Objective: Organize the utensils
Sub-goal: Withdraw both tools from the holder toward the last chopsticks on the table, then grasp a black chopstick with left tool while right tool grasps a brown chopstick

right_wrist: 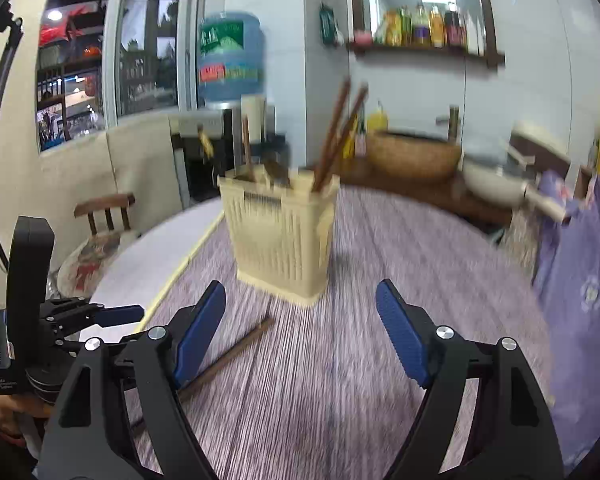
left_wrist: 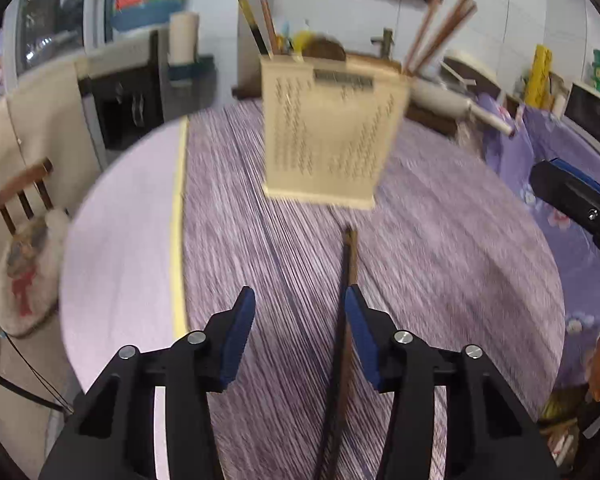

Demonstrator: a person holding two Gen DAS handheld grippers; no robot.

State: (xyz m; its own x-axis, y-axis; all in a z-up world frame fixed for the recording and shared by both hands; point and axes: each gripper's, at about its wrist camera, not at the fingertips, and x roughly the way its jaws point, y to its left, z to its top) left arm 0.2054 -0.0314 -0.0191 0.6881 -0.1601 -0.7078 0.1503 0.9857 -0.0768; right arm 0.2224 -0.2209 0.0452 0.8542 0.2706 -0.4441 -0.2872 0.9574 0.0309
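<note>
A cream slotted utensil holder (left_wrist: 332, 136) (right_wrist: 280, 236) stands on the striped purple mat (left_wrist: 440, 248) (right_wrist: 360, 340) with several brown chopsticks (right_wrist: 336, 136) and a spoon standing in it. One brown chopstick (left_wrist: 346, 320) (right_wrist: 224, 360) lies flat on the mat in front of the holder. My left gripper (left_wrist: 300, 312) is open above the mat, its right pad beside the lying chopstick, not gripping it. My right gripper (right_wrist: 300, 316) is open and empty, above the mat to the chopstick's right. The left gripper also shows at the left of the right wrist view (right_wrist: 120, 314).
The round table has a bare pale strip (left_wrist: 120, 240) at the left edge. A wooden chair with a cushion (right_wrist: 96, 240) stands left of the table. A counter with a bowl (right_wrist: 412, 156) and pan (right_wrist: 496, 188) is behind. Purple floral cloth (right_wrist: 580, 280) hangs at right.
</note>
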